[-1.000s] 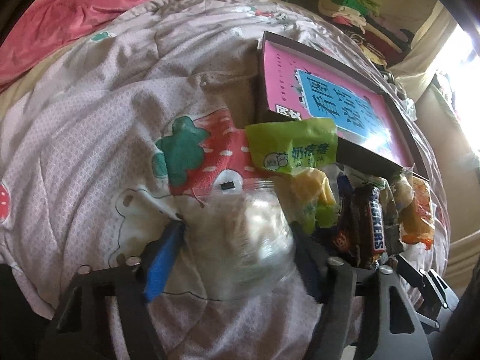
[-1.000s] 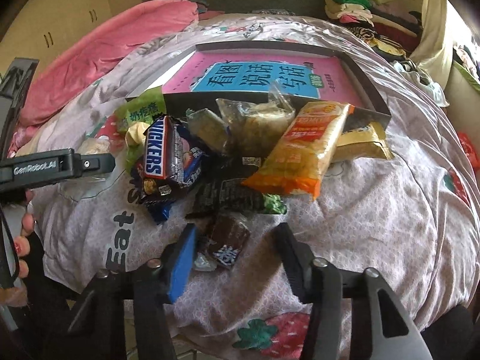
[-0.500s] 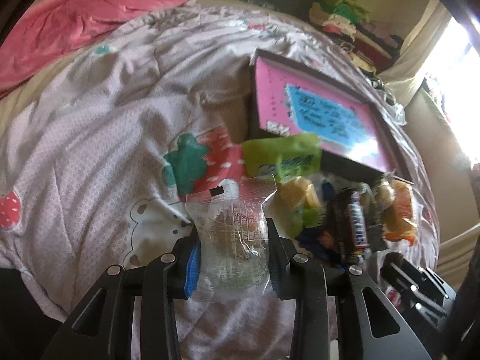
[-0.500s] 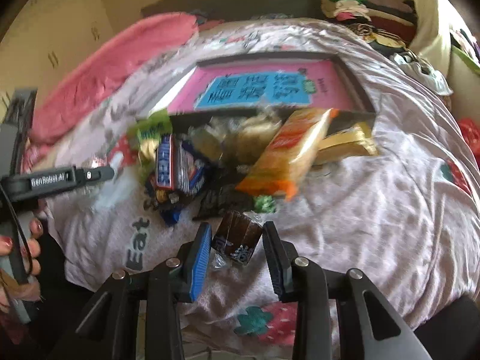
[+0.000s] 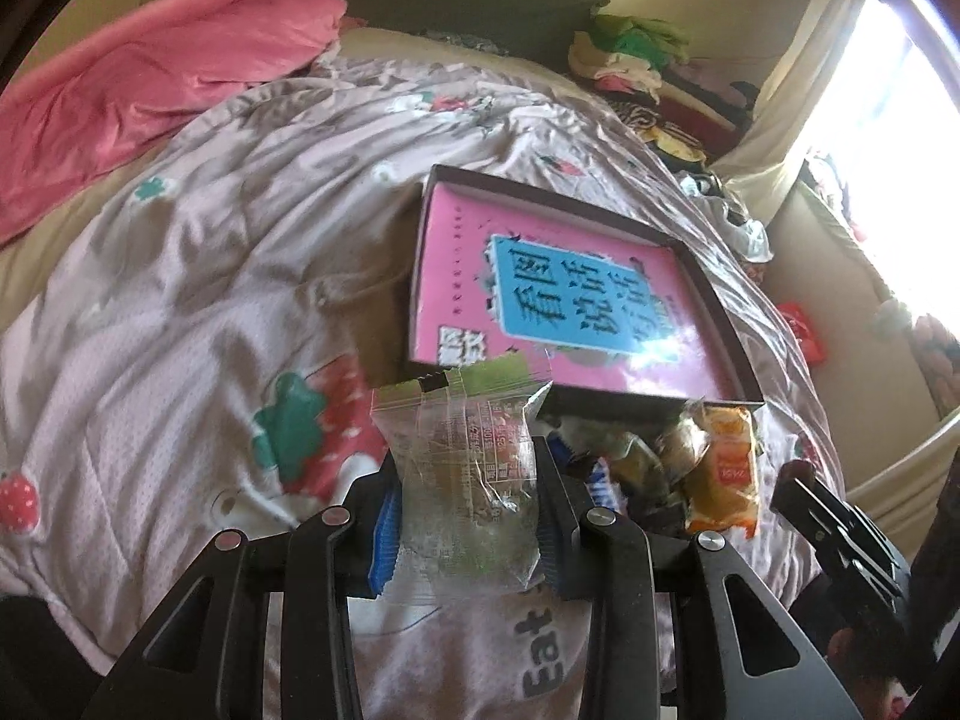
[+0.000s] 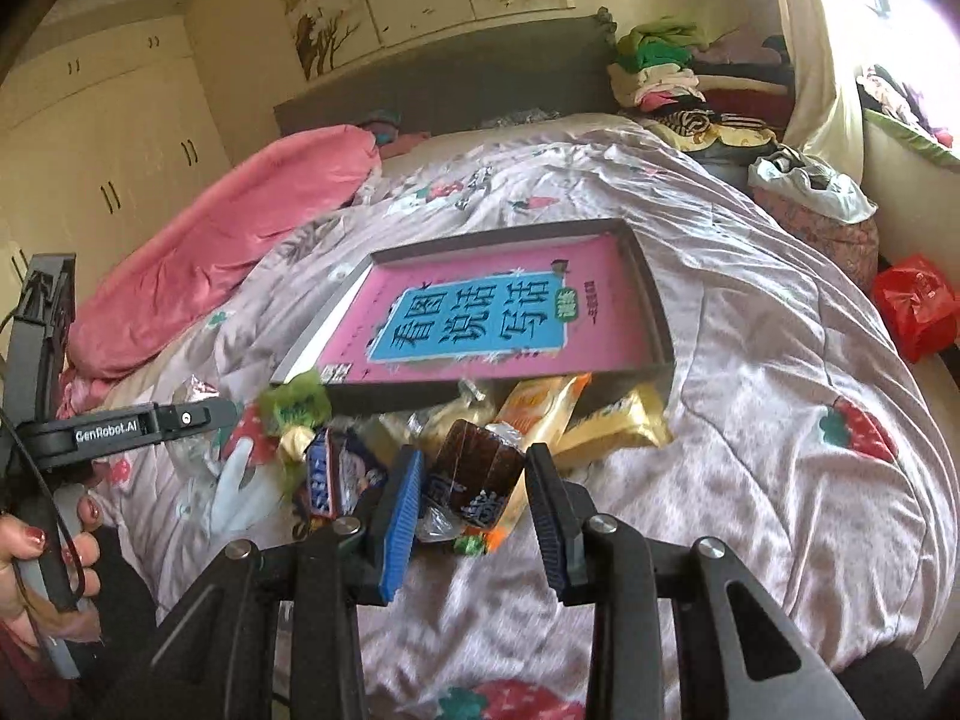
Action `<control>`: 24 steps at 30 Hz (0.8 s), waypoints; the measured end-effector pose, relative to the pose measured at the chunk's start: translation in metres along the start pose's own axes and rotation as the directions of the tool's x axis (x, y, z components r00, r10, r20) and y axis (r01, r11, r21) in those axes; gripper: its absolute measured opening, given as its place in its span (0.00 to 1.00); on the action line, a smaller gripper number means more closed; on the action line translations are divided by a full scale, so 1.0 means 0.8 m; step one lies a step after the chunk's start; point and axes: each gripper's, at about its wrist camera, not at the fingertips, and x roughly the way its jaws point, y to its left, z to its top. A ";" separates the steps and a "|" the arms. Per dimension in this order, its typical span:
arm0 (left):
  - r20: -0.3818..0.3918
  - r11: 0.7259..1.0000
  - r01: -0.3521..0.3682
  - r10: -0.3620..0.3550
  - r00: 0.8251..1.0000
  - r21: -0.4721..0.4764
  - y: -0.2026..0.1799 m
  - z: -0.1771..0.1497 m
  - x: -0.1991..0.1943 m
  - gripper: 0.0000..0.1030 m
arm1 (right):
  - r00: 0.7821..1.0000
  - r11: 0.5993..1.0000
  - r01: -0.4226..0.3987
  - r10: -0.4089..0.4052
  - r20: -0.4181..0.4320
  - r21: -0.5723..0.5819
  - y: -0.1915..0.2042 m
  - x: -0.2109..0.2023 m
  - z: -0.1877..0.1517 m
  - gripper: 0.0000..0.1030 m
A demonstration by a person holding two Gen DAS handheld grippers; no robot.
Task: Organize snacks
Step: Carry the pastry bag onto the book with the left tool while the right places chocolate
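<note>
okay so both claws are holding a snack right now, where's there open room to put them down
The dark tray holds only the pink book; no snacks lie on it. Bare quilt spreads right of the snack pile, and more between the tray and the pink blanket. It is crowded along the tray's near edge, where the wrappers are heaped.
</note>
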 end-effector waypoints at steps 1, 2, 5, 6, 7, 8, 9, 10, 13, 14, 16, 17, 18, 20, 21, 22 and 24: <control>0.000 1.000 -0.002 0.002 1.000 0.003 -0.001 0.002 0.001 0.37 | 1.000 1.000 0.002 -0.002 0.007 0.000 -0.002 0.002 0.005 0.35; -0.002 1.000 0.000 0.000 1.000 0.006 -0.003 0.004 0.003 0.37 | 1.000 1.000 0.000 0.000 0.014 0.001 -0.004 0.003 0.007 0.35; -0.005 1.000 -0.005 0.005 1.000 0.010 -0.008 0.010 0.009 0.37 | 0.999 1.000 0.005 -0.005 0.034 0.000 -0.010 0.011 0.018 0.35; -0.006 1.000 -0.005 0.005 1.000 0.010 -0.010 0.012 0.011 0.37 | 0.999 1.000 0.005 -0.005 0.037 0.001 -0.013 0.015 0.022 0.35; -0.005 1.000 -0.004 0.004 1.000 0.011 -0.012 0.015 0.013 0.37 | 0.999 1.000 0.011 -0.011 0.042 0.004 -0.015 0.019 0.026 0.35; -0.005 1.000 -0.006 0.006 1.000 0.015 -0.013 0.018 0.015 0.37 | 0.999 1.000 0.012 -0.012 0.045 0.006 -0.018 0.022 0.029 0.35; -0.004 1.000 -0.008 0.008 1.000 0.019 -0.015 0.021 0.017 0.37 | 0.999 1.000 0.017 -0.017 0.045 0.007 -0.020 0.027 0.032 0.35; -0.006 1.000 -0.007 0.007 1.000 0.022 -0.018 0.024 0.020 0.37 | 0.999 1.000 0.023 -0.023 0.048 0.009 -0.024 0.031 0.035 0.35; -0.001 0.999 -0.011 0.011 1.000 0.032 -0.023 0.033 0.026 0.37 | 0.998 0.999 0.030 -0.031 0.051 0.020 -0.033 0.041 0.044 0.35; 0.000 0.999 -0.014 0.014 1.000 0.032 -0.024 0.037 0.029 0.37 | 0.998 1.000 0.025 -0.026 0.049 0.019 -0.037 0.046 0.047 0.35; 0.003 0.999 -0.013 0.013 1.000 0.034 -0.028 0.045 0.033 0.37 | 0.998 0.999 0.030 -0.031 0.047 0.019 -0.041 0.053 0.050 0.35; 0.005 0.999 -0.020 0.020 1.000 0.036 -0.029 0.048 0.036 0.37 | 0.999 0.999 0.027 -0.028 0.041 0.020 -0.044 0.058 0.053 0.35; 0.007 0.999 -0.022 0.022 1.000 0.037 -0.031 0.052 0.039 0.37 | 0.999 0.999 0.033 -0.034 0.041 0.024 -0.047 0.062 0.055 0.35; 0.013 0.999 -0.028 0.028 1.000 0.043 -0.034 0.059 0.045 0.37 | 0.999 0.999 0.032 -0.033 0.038 0.027 -0.052 0.070 0.059 0.35; 0.013 0.998 -0.034 0.033 0.999 0.046 -0.037 0.061 0.048 0.37 | 0.999 0.999 0.035 -0.036 0.039 0.029 -0.055 0.074 0.061 0.35; 0.011 0.998 -0.034 0.034 0.999 0.048 -0.039 0.064 0.051 0.37 | 0.999 0.999 0.033 -0.034 0.036 0.030 -0.057 0.077 0.063 0.35; 0.000 0.998 -0.033 0.033 0.999 0.049 -0.043 0.070 0.061 0.37 | 0.999 0.999 0.037 -0.038 0.034 0.030 -0.062 0.085 0.068 0.35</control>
